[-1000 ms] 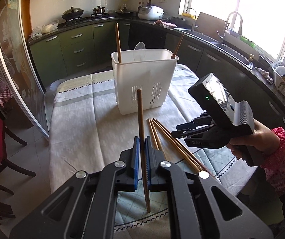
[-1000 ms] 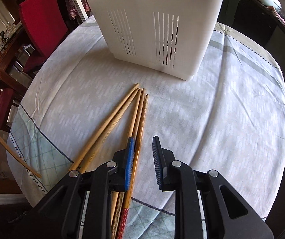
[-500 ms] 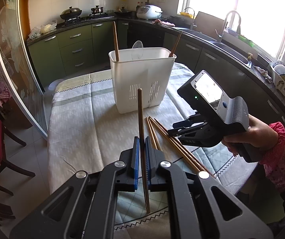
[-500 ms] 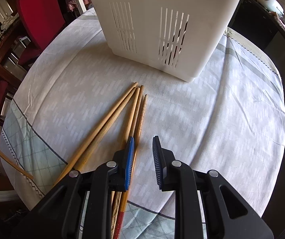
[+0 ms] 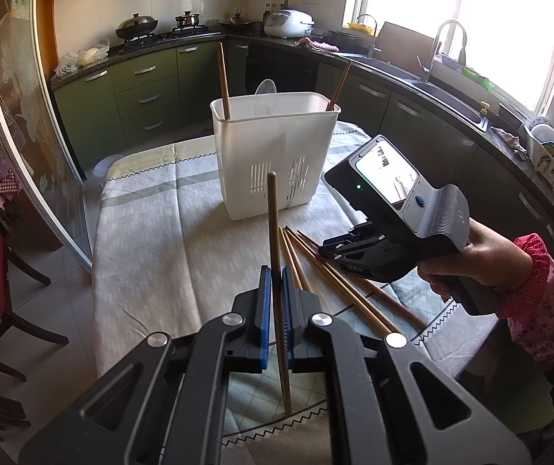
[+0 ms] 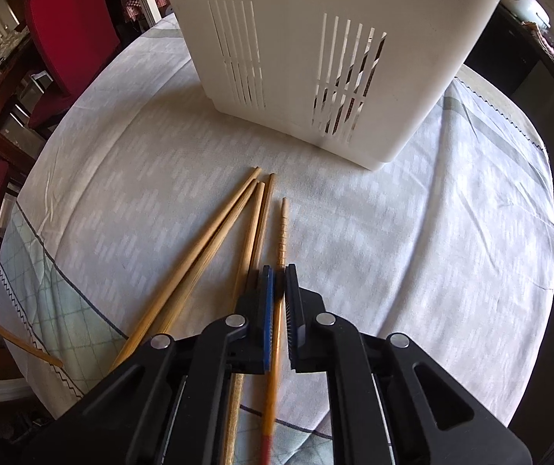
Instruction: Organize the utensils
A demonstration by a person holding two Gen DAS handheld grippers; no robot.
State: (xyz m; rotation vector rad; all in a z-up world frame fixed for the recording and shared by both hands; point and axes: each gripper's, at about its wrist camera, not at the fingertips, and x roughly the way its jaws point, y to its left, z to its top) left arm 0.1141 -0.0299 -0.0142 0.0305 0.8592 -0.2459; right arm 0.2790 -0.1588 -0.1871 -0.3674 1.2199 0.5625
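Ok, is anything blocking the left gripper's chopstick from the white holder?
Nothing visible does. The left gripper holds its dark chopstick upright, with bare tablecloth ahead up to the white holder. The loose chopsticks and right gripper lie off to the side.

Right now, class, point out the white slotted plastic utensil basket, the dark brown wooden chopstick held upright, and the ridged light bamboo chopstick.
White slotted plastic utensil basket [image 5: 273, 143]: left wrist view, front wall.
Dark brown wooden chopstick [image 5: 273, 217]: left wrist view, upper shaft.
Ridged light bamboo chopstick [image 6: 283, 228]: right wrist view, ridged tip section.
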